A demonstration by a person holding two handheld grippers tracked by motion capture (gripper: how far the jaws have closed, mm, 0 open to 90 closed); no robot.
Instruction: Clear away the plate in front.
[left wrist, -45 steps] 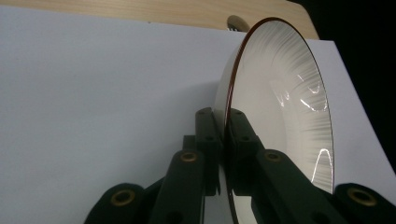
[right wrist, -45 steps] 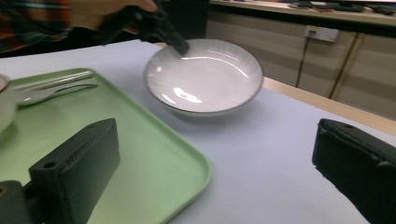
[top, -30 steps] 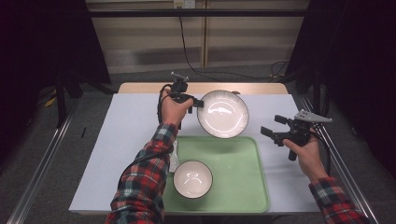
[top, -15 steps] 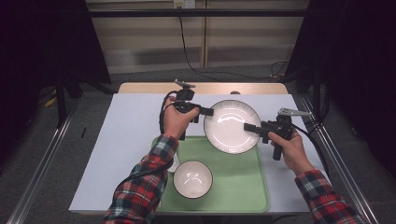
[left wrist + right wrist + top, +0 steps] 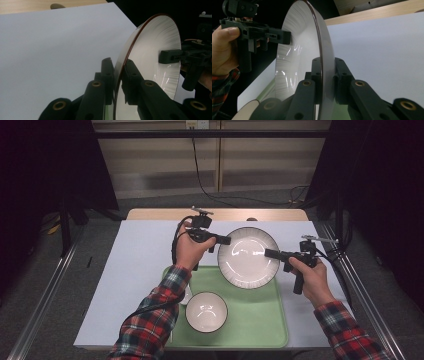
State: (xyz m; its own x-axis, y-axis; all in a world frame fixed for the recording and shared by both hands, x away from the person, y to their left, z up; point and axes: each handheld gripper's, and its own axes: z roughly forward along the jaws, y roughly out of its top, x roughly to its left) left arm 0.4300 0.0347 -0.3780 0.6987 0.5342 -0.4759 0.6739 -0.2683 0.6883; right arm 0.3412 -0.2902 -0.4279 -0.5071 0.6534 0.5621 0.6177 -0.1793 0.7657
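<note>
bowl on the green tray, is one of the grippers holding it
No, the bowl sits alone on the green tray, while both the left gripper and the right gripper clamp the plate.

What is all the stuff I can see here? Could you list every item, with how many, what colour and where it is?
Plate: one, white with a dark rim, held up between both grippers over the far edge of the tray.
Bowl: one, white with a dark rim, on the near left of the tray.
Tray: one, light green, on the near middle of the table.
Table: one, white top with a wooden strip along the far edge.
Left gripper: one, black, shut on the plate's left rim.
Right gripper: one, black, jaws have just closed on the plate's right rim.
Sleeves: two, red plaid, coming in from the near edge.
</note>
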